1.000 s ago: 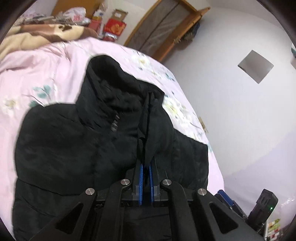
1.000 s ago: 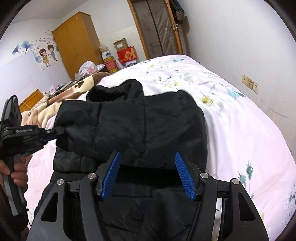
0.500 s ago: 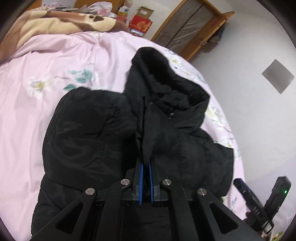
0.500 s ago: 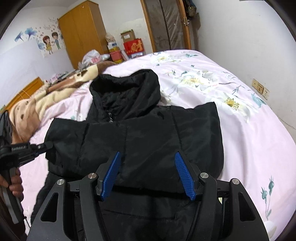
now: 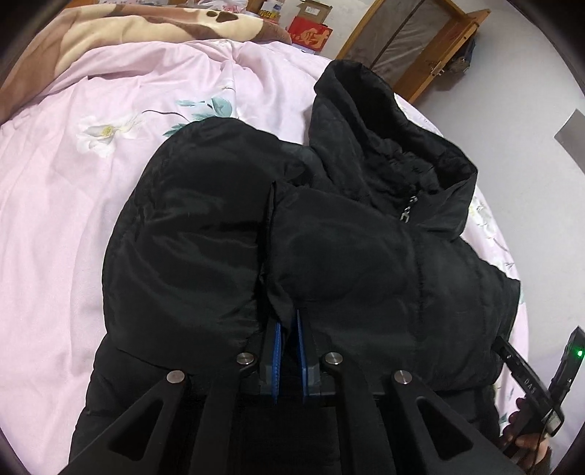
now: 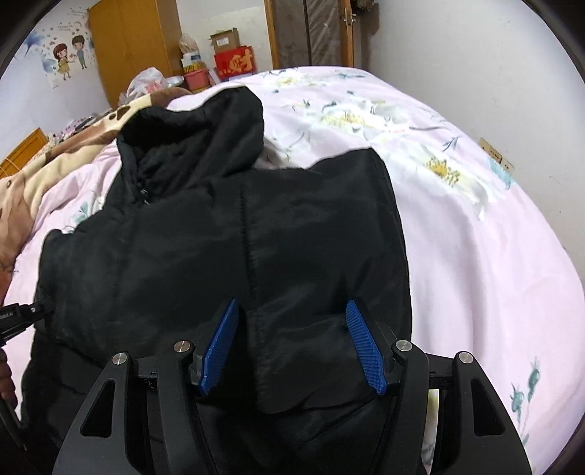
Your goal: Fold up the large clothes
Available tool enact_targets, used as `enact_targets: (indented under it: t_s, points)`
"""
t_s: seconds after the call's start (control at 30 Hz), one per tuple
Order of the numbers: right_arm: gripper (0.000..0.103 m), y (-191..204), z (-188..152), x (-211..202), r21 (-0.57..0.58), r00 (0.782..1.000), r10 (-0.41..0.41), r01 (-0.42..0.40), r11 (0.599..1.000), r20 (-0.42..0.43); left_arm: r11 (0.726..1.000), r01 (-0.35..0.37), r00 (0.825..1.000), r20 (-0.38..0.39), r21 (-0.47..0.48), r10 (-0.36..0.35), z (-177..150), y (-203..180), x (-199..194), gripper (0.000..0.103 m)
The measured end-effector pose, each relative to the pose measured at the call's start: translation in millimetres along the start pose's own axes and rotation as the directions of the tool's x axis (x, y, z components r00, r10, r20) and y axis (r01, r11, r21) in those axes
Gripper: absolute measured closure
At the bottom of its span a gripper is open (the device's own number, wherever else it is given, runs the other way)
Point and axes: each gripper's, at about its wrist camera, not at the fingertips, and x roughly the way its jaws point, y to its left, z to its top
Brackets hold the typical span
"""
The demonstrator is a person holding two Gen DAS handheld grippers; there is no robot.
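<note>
The left gripper point(image 5: 287, 329) is clenched on a fold of the black jacket point(image 5: 329, 255), its blue pads point(image 5: 276, 347) nearly together with a ridge of fabric pinched between them. A second ago that pinched fabric stood up as a tall narrow ridge in front of the gripper; now it lies much lower, and the sleeve is spread across the jacket's chest. The right gripper point(image 6: 292, 347) is released, its blue pads point(image 6: 362, 347) wide apart over the near right part of the jacket point(image 6: 256, 237), with puffy cloth bulging between them but not squeezed. Its spread is unchanged from the earlier frames, though the jacket now fills more of its view.

The jacket lies on the bed point(image 6: 493, 237), on a pink floral sheet, with its hood point(image 6: 204, 124) toward the far end and the zipper pull point(image 5: 407, 212) below the collar. A brown and cream blanket point(image 5: 146, 25) is bunched at the far left. Beyond the bed, a red box point(image 6: 234, 64) has an open cardboard box point(image 6: 225, 38) on top; their contents cannot be made out. A wooden wardrobe point(image 6: 131, 47) stands to the left.
</note>
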Motion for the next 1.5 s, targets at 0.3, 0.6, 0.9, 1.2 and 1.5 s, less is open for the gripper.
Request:
enact_targets:
  t_s: [0.3, 0.6, 0.9, 1.2, 1.5]
  points:
    - [0.033, -8.7, -3.6, 22.9, 0.007, 0.998, -0.032, 0.033, 0.999, -0.049, 1.000, -0.023, 1.000, -0.013, 0.020, 0.024, -5.2, 2.3, 14.7, 0.092]
    - [0.033, 5.2, 18.6, -32.6, -0.017, 0.994, -0.012, 0.014, 1.000, 0.105, 0.996, -0.014, 1.000, 0.023, 0.087, 0.012, 11.1, -14.6, -30.2, 0.039]
    - [0.033, 36.5, 31.3, 6.0, -0.086, 0.999, 0.033, -0.033, 0.996, -0.010, 0.990, -0.019, 1.000, -0.019, 0.139, 0.022, 31.8, -38.7, -1.4, 0.027]
    - [0.033, 30.7, 20.6, 33.1, -0.077, 0.996, 0.043, -0.048, 0.996, -0.074, 0.991, -0.028, 0.998, -0.060, 0.133, 0.036, 19.7, -23.3, 42.5, 0.025]
    - [0.033, 25.1, 76.3, 5.2, -0.010, 0.992, 0.126, -0.126, 0.992, 0.017, 0.992, 0.027, 1.000, -0.001, 0.120, -0.027, 64.8, -27.9, 14.3, 0.025]
